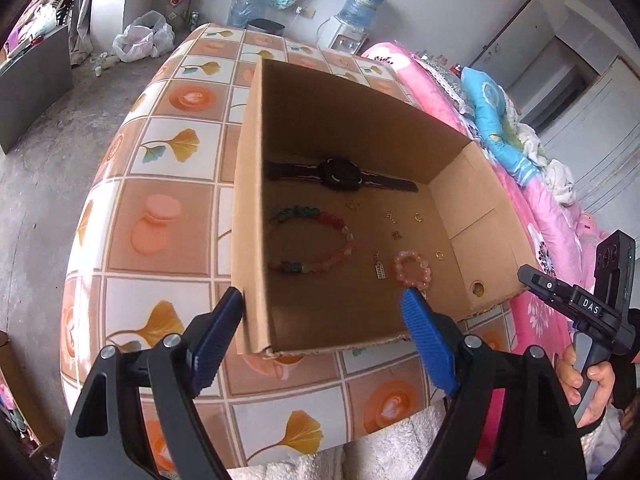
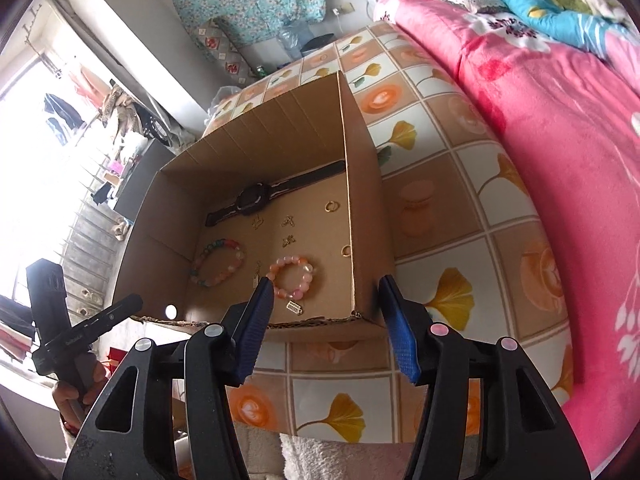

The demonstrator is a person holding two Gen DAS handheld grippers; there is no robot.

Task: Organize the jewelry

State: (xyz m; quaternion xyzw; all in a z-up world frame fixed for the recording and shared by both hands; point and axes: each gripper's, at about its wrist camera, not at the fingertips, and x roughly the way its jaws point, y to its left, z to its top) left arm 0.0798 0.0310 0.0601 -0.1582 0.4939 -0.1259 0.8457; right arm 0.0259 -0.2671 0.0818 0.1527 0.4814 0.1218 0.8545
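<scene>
An open cardboard box [image 1: 472, 196] [image 2: 364, 184] stands on the tiled table. Inside lie a black watch [image 1: 340, 174] [image 2: 256, 198], a large multicolour bead bracelet [image 1: 310, 240] [image 2: 218, 262], a small pink bead bracelet [image 1: 412, 268] [image 2: 290, 276], a gold charm [image 1: 378, 270] [image 2: 294, 307], gold rings [image 1: 440, 255] [image 2: 331, 206] and small gold earrings [image 1: 394, 218] [image 2: 288, 240]. My left gripper [image 1: 324, 302] is open and empty above the box's near left corner. My right gripper [image 2: 326, 290] is open and empty above the box's near right corner.
The table [image 1: 168, 208] [image 2: 460, 240] has a floral tile cloth. A pink bedspread [image 1: 560, 248] [image 2: 560, 120] lies to the right with a blue pillow [image 1: 492, 120]. A water dispenser [image 1: 352, 24] stands behind. The other gripper shows at each view's edge [image 1: 580, 304] [image 2: 76, 332].
</scene>
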